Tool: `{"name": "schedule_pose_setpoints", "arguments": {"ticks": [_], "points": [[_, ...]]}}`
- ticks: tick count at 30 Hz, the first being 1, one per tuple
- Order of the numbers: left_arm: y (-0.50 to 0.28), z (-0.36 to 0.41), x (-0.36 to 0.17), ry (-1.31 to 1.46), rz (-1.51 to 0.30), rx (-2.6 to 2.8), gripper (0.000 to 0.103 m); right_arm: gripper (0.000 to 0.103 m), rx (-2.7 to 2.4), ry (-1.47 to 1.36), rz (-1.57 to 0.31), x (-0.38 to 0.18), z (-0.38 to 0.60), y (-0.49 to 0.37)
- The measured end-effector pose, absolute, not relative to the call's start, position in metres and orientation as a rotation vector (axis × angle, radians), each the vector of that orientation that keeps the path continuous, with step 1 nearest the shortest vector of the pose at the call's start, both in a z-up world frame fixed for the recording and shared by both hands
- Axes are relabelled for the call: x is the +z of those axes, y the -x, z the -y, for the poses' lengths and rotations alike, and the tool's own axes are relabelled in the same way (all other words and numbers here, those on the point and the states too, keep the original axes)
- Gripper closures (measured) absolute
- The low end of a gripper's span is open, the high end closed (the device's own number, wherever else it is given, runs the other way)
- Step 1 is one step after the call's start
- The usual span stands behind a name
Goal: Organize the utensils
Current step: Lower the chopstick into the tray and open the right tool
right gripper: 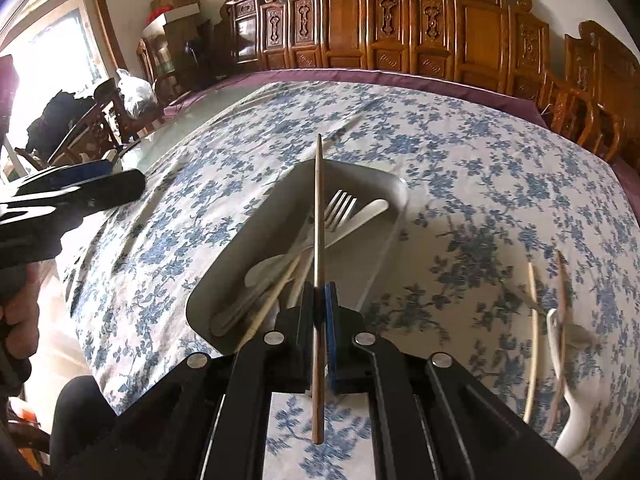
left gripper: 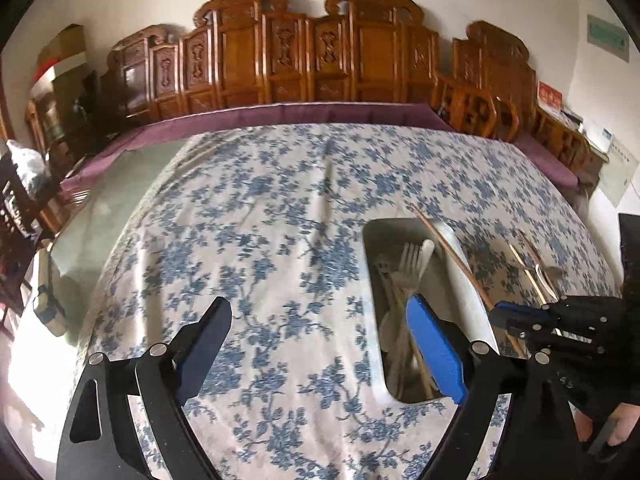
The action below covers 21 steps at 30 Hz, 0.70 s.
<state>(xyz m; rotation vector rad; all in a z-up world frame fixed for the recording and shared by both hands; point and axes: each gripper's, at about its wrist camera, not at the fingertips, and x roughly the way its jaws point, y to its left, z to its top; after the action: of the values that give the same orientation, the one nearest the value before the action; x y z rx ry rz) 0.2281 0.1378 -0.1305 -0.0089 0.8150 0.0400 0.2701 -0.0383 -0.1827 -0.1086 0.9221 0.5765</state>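
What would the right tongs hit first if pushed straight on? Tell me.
Probably the utensils in the white tray: the right tongs, shut on a chopstick, point down into it, its tip leading. Depth is unclear.

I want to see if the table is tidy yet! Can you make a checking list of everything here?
Surface: blue-flowered tablecloth, wrinkled.
Job's things: white tray holding a fork and other pale utensils; two chopsticks and a white spoon lie loose on the cloth.
Clutter: nothing seen.
Grippers: right gripper shut on a chopstick above the tray; left gripper open, empty.
Cables: nothing seen.
Surroundings: carved wooden chairs, boxes.
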Motion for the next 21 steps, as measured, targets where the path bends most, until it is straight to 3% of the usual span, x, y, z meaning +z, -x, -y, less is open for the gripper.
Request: {"name": "schedule_pose_setpoints", "arguments": {"ticks": [21], "points": [[-0.21, -0.155, -0.134, 0.064, -0.812, 0.021, 0.017, 0.095, 0.562, 0.098, -0.953, -0.211, 0.004, -0.276]]}}
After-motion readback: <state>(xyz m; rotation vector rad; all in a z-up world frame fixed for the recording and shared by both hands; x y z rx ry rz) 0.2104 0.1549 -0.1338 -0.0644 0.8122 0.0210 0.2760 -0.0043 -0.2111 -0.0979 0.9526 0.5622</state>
